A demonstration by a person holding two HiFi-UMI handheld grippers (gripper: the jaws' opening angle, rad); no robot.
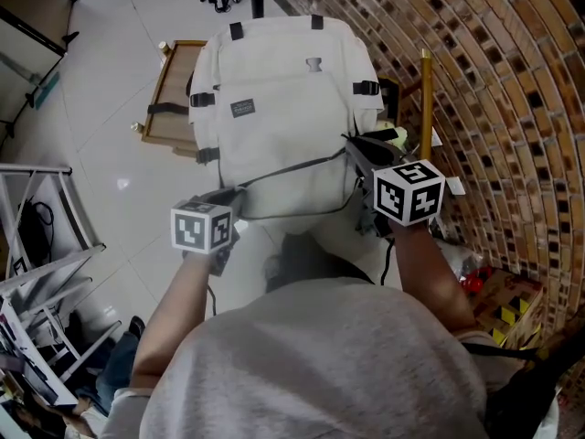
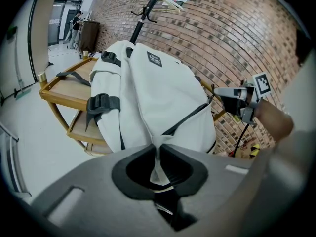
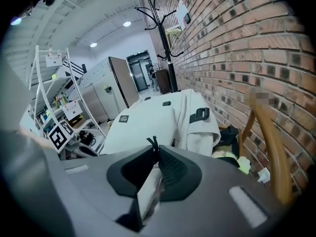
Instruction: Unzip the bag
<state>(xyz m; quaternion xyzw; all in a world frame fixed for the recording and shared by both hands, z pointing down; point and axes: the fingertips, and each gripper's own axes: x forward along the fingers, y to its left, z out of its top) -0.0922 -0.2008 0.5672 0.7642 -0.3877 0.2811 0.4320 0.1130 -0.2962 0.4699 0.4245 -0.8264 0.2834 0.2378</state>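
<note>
The bag (image 1: 274, 99), a cream backpack with black buckles, sat propped on a wooden stand (image 1: 169, 85) right up against the brick wall (image 1: 484, 80). Its zipper (image 1: 292, 170) ran as a dark line across the lower front. I honestly couldn't tell how far it was open.

The left gripper (image 1: 236, 196) was clamped narrow on a pinch of the bag's cloth at the zipper's left end, with white fabric squeezed right between the pads. The right gripper (image 1: 355, 146) was at the other end. Its jaws were nearly together on the zipper pull (image 3: 153, 142), whose little black cord poked up above the tips.

Room-wise, the right side was tight. The bag's edge sat near the brick, with a wooden rail (image 1: 425, 90) between the two. The left side was way more open, just pale floor (image 1: 101, 144), with a metal rack (image 1: 41, 245) well off toward the lower left.

Only the left gripper view showed the stand's two shelves and the strap (image 2: 74, 77) lying on the top one. The coat rack (image 2: 148, 6) behind the bag showed full height in both gripper views, while the head view only caught its foot. The right gripper view also picked up the left gripper's marker cube (image 3: 59, 137) across the bag.

The head view alone showed the arms. The bare left forearm (image 1: 178, 300) reached forward from a grey shirt (image 1: 320, 364). The right forearm (image 1: 425, 263) came up closer to the wall, with that gripper angled in toward the bag.
</note>
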